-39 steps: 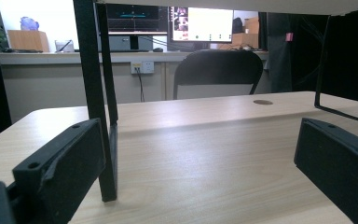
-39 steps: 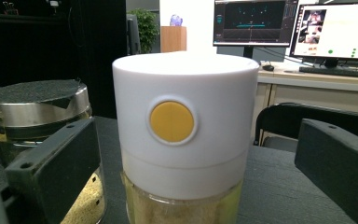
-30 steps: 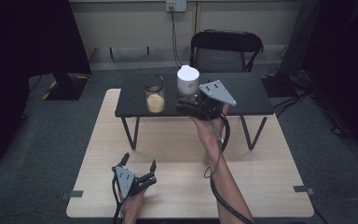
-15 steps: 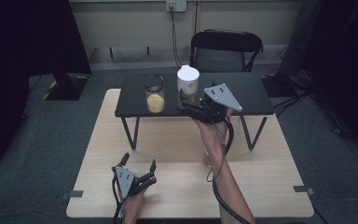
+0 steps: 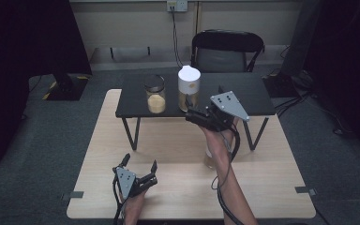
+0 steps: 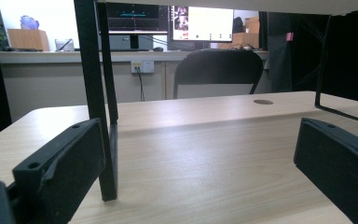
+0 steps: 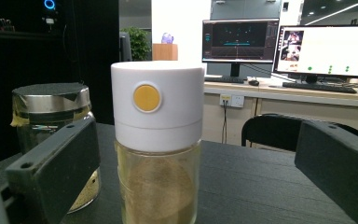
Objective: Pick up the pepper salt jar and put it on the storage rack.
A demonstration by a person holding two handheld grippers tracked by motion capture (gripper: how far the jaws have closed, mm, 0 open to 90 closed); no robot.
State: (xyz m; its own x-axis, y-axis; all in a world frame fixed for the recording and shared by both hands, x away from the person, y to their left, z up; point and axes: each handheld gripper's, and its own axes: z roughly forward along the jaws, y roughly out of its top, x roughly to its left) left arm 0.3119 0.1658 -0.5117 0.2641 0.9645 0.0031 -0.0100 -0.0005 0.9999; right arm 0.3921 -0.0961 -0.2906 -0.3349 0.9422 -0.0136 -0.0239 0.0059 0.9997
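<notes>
A glass jar with a white lid (image 5: 188, 88) stands on the low black shelf (image 5: 248, 91), holding yellowish powder. A second glass jar with a dark metal lid (image 5: 155, 95) stands to its left. My right gripper (image 5: 191, 114) hovers at the shelf's near edge, open, pointing at the white-lidded jar. In the right gripper view the white-lidded jar (image 7: 157, 140) stands just ahead between the spread jaws, untouched, with the metal-lidded jar (image 7: 51, 121) behind the left jaw. My left gripper (image 5: 140, 162) rests open and empty on the wooden table (image 5: 272, 187). In its own view, my left gripper (image 6: 200, 154) faces the shelf's legs.
The black shelf stands on thin metal legs (image 6: 100, 116) on the wooden table. A black chair (image 5: 227, 49) sits beyond the table's far edge. Desks with monitors (image 7: 326, 46) line the back of the room.
My right gripper has drawn back from the white-lidded jar toward the shelf's near edge and slightly right. The jar stays where it was. The left gripper has not moved.
</notes>
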